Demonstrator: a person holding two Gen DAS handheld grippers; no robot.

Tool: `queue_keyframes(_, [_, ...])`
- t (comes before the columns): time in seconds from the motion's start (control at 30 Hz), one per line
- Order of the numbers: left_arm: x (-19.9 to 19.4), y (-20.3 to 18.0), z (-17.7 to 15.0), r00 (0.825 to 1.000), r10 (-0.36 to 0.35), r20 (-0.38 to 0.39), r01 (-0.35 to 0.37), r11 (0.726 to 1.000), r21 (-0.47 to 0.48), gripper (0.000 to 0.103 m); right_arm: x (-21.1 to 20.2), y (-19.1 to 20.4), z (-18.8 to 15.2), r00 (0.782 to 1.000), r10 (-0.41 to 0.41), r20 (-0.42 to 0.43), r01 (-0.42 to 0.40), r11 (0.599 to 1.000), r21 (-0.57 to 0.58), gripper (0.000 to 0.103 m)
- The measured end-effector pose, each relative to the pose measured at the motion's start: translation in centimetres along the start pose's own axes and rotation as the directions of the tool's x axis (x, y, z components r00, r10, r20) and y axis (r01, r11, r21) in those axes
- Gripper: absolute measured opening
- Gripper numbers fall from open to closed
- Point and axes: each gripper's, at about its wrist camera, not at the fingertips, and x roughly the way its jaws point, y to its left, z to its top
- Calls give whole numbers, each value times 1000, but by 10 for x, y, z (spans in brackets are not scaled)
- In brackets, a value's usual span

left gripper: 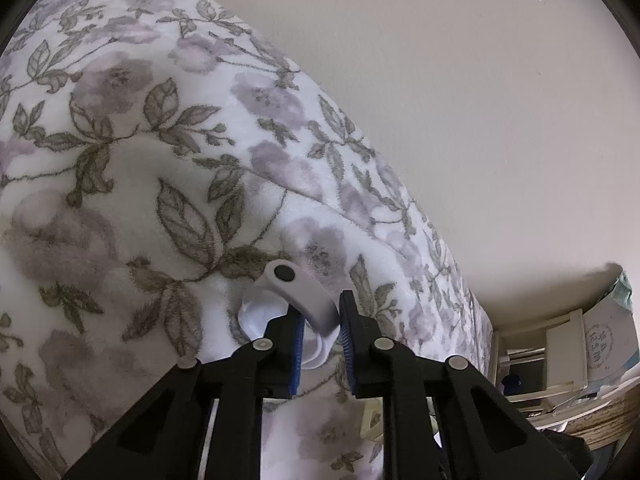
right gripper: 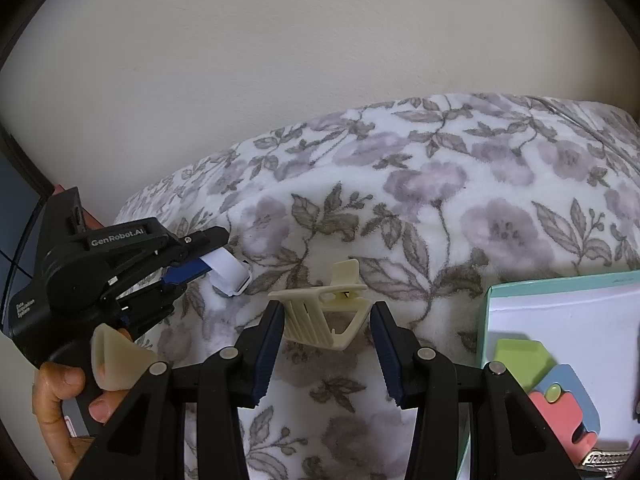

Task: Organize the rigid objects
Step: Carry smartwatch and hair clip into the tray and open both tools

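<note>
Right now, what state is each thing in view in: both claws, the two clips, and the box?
left claw: shut on the white clip
white clip: pinched between the claw pads, its far end on the floral blanket
right claw: holding the cream clip
cream clip: held between the pads, just above the blanket
teal box: open, coloured pieces inside

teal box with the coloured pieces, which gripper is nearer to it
Right. The right gripper, shut on a cream clip, sits just beside the teal box. The left gripper, holding a white clip, is farther off across the blanket.
</note>
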Motion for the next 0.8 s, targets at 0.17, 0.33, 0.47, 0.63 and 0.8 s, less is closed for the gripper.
queue_keyframes(0.17, [-4, -7, -4, 1000, -10, 3, 10, 999, 31, 6, -3, 1, 0, 1000, -3, 2, 3, 1000, 2, 48])
queue_keyframes(0.33, [-21, -19, -10, 999, -33, 8, 33, 998, 51, 5, -16, 2, 0, 1000, -10, 6, 10, 1000, 12, 48])
queue_keyframes(0.47, [-44, -34, -23, 998, -58, -2, 58, 997, 48, 5, -47, 7, -4, 1000, -15, 20, 15, 1000, 14, 48])
queue_keyframes(0.63, [-78, -59, -46, 997, -81, -17, 82, 995, 64, 5, -93, 10, -12, 998, -43, 41, 43, 999, 1, 48])
queue_keyframes(0.8, [-116, -94, -79, 994, -108, -23, 110, 984, 140, 5, -139, 1, -23, 994, -93, 49, 92, 996, 15, 48])
